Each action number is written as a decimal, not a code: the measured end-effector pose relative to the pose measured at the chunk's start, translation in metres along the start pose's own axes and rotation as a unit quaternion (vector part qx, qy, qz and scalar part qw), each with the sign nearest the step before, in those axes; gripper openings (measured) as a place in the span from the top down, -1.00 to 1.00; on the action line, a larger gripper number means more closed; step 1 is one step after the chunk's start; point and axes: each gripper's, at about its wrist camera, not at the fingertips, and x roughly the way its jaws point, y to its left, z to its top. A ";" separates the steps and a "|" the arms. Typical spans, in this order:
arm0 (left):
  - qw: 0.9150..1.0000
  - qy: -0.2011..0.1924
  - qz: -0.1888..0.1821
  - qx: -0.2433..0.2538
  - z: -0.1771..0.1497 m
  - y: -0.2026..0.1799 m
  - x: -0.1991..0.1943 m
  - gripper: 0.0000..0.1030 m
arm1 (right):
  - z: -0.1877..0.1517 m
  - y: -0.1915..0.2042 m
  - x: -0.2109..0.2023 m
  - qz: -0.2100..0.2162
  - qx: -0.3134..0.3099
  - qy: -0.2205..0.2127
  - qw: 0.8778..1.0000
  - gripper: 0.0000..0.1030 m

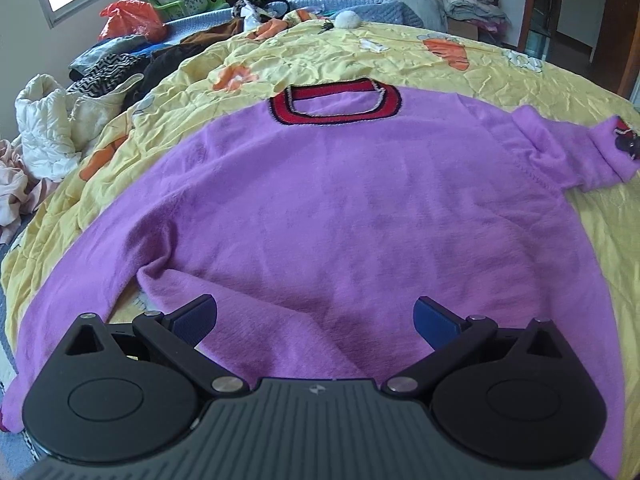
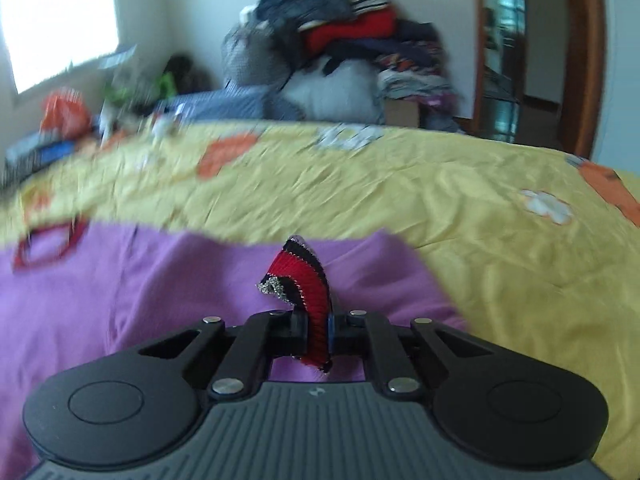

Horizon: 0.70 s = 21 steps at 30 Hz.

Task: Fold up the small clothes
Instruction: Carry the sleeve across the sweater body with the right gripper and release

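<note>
A purple fuzzy sweater (image 1: 340, 208) with a red and black neckband (image 1: 336, 106) lies spread flat on a yellow quilt (image 1: 420, 56). Its right sleeve (image 1: 576, 152) is bent, with the cuff at the far right edge. My left gripper (image 1: 316, 318) hovers open over the sweater's near hem, with nothing between its blue pads. In the right wrist view my right gripper (image 2: 318, 328) is shut on the red and black striped sleeve cuff (image 2: 304, 276), which stands up between the jaws above the purple sweater (image 2: 140, 292). That view is blurred.
Heaps of clothes (image 1: 100, 68) and a white padded jacket (image 1: 44, 128) line the bed's left side. An orange bag (image 1: 132, 20) and pillows sit near the window. A tall stack of folded clothes (image 2: 352, 40) rises behind the bed, beside a wooden door frame (image 2: 580, 56).
</note>
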 end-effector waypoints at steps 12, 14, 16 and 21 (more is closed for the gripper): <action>0.999 -0.003 -0.049 0.022 0.004 -0.034 -0.003 -1.00 | 0.035 -0.160 -0.077 -0.111 0.115 -0.067 0.985 0.85; 0.998 -0.002 -0.056 0.024 0.008 -0.038 -0.002 -1.00 | 0.039 -0.179 -0.086 -0.118 0.126 -0.073 0.982 0.85; 0.998 -0.006 -0.056 0.027 0.011 -0.044 -0.004 -1.00 | 0.045 -0.195 -0.087 -0.119 0.133 -0.067 0.982 0.85; 0.997 0.000 -0.069 0.020 0.015 -0.048 -0.001 -1.00 | 0.042 -0.222 -0.059 -0.145 0.141 -0.012 0.979 0.90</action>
